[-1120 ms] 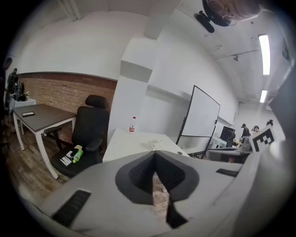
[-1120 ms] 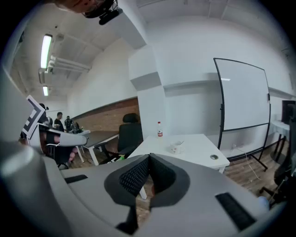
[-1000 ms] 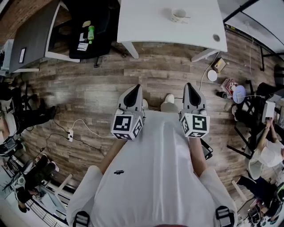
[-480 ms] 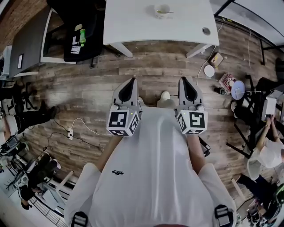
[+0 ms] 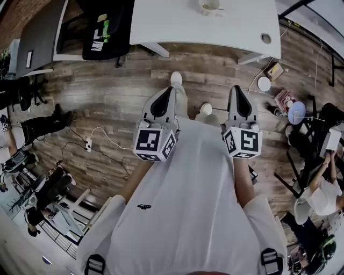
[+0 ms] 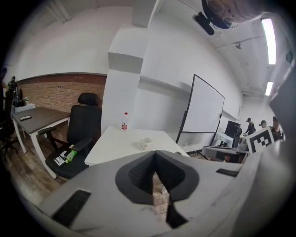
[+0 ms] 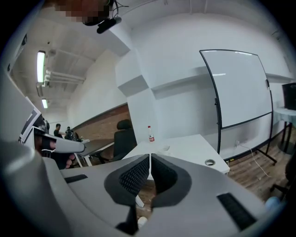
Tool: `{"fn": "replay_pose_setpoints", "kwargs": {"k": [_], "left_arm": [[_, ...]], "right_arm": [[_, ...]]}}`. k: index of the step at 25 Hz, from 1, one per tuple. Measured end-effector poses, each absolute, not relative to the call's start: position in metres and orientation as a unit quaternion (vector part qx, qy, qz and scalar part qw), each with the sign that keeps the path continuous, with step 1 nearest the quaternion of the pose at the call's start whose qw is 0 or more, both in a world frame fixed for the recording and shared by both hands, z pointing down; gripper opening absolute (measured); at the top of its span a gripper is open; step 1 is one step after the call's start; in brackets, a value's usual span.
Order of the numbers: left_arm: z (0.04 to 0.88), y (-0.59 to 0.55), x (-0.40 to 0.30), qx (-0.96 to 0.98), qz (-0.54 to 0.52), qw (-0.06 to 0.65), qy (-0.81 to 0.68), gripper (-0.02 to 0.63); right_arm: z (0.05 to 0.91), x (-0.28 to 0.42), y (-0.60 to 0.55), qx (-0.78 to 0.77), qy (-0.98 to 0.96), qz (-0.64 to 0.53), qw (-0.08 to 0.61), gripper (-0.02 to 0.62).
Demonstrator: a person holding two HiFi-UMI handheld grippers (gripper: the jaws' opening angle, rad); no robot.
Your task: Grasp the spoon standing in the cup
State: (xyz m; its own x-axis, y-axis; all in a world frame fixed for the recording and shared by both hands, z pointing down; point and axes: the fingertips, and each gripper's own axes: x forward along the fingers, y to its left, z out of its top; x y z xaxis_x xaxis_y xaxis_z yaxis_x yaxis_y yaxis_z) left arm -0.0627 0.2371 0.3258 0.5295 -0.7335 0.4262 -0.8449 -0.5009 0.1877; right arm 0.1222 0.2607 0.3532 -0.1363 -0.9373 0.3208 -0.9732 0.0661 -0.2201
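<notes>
A white cup (image 5: 209, 6) with a spoon (image 5: 220, 9) stands on the white table (image 5: 177, 27) at the far top of the head view. In the left gripper view the cup (image 6: 146, 144) shows just above the jaws, with the spoon (image 6: 151, 139) leaning out to the right. The right gripper view has the cup (image 7: 163, 149) small and far off. My left gripper (image 5: 168, 89) and right gripper (image 5: 237, 87) are held side by side in front of the person's chest, over the wooden floor. Both are shut and empty, well short of the table.
A water bottle (image 6: 124, 121) stands at the table's far edge. A cable hole (image 5: 266, 38) sits near its right corner. A black office chair (image 5: 105, 27) with a green bottle (image 5: 106, 28) is left of the table. Cables and small things lie on the floor (image 5: 107, 107).
The person has stepped forward: a foot now shows ahead of the left gripper and the table sits nearer the top edge. Both grippers have stayed shut and side by side.
</notes>
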Motion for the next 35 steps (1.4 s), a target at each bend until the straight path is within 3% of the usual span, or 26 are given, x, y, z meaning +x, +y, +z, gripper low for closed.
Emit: {"fn": "replay_pose_setpoints", "kwargs": {"k": [6,18,20,23,35], "left_arm": [[0.343,0.157,-0.063,0.858,0.14,0.217,-0.445,-0.005],[0.325,-0.03,-0.087,0.885,0.13,0.201,-0.399,-0.005],[0.327,-0.039,-0.083,0.883,0.135,0.208,-0.398,-0.005],[0.332,-0.045,-0.073,0.881,0.149,0.21,-0.398,-0.005],[0.374,-0.065,-0.029,0.85,0.187,0.242,-0.429,-0.005]], "right_arm": [[0.36,0.103,0.187,0.658,-0.729,0.162,0.103,0.005],[0.367,0.097,0.032,0.69,-0.69,0.18,0.126,0.008],[0.37,0.102,0.017,0.682,-0.694,0.189,0.134,0.013],[0.38,0.112,-0.001,0.666,-0.706,0.189,0.146,0.078],[0.429,0.146,-0.054,0.59,-0.761,0.173,0.205,0.078]]}}
